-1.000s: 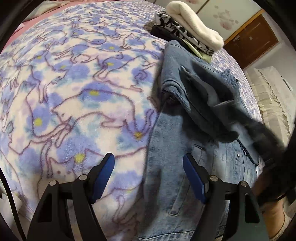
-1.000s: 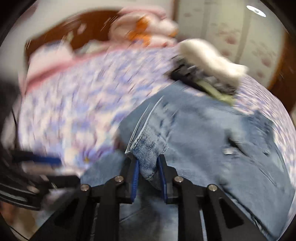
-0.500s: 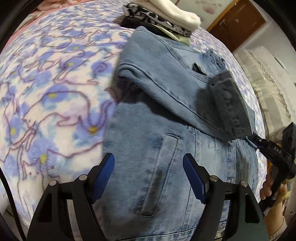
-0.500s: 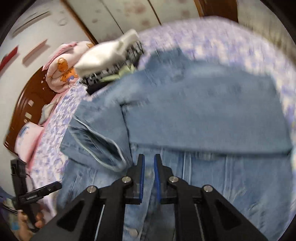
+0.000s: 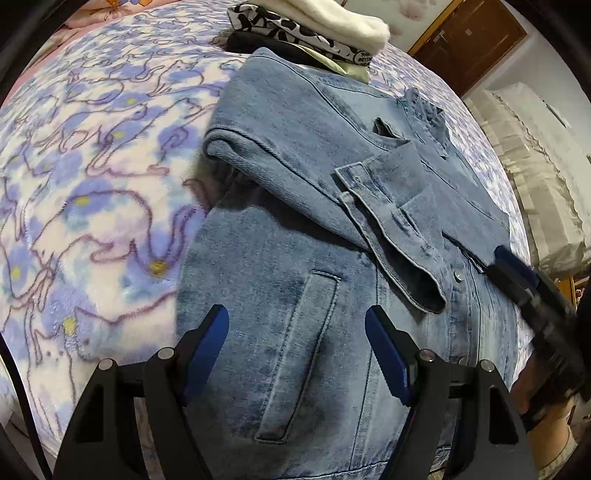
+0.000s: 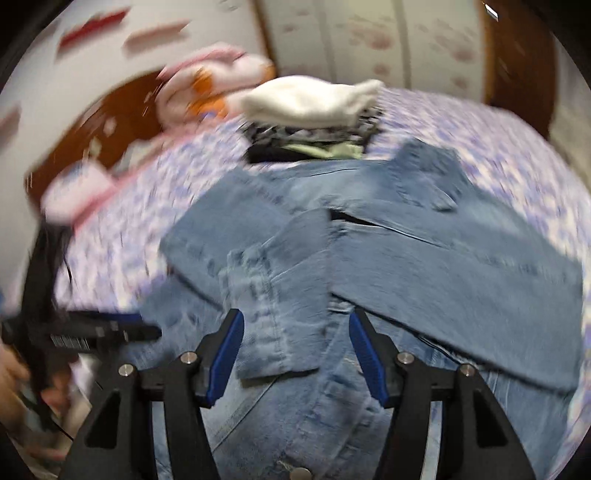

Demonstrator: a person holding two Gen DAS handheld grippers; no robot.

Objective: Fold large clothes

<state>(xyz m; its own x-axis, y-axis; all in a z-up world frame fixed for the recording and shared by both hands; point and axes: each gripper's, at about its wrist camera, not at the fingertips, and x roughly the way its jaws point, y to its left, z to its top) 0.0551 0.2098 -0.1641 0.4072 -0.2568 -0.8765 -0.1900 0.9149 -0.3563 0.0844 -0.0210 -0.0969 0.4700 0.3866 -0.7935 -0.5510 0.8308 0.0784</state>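
Note:
A blue denim jacket (image 5: 295, 266) lies front up on the bed, its left sleeve (image 5: 384, 210) folded across the chest. My left gripper (image 5: 297, 345) is open and empty, hovering over the jacket's lower front by the pocket. My right gripper (image 6: 295, 354) is open and empty above the folded sleeve's cuff (image 6: 269, 317); this view is blurred. The right gripper also shows in the left wrist view (image 5: 528, 280) at the jacket's right side. The other sleeve (image 6: 461, 280) lies folded across the jacket too.
The bed has a purple and white fleece blanket (image 5: 85, 177). A stack of folded clothes (image 5: 317, 26) with a white item on top sits just beyond the jacket's collar. Pink pillows (image 6: 214, 85) and a wooden headboard (image 6: 99, 122) are farther back. A wooden door (image 5: 469, 40) stands at right.
My right gripper carried the sleeve across the jacket, let go of it and opened. My left gripper shifted right, from over the blanket to over the jacket's lower front.

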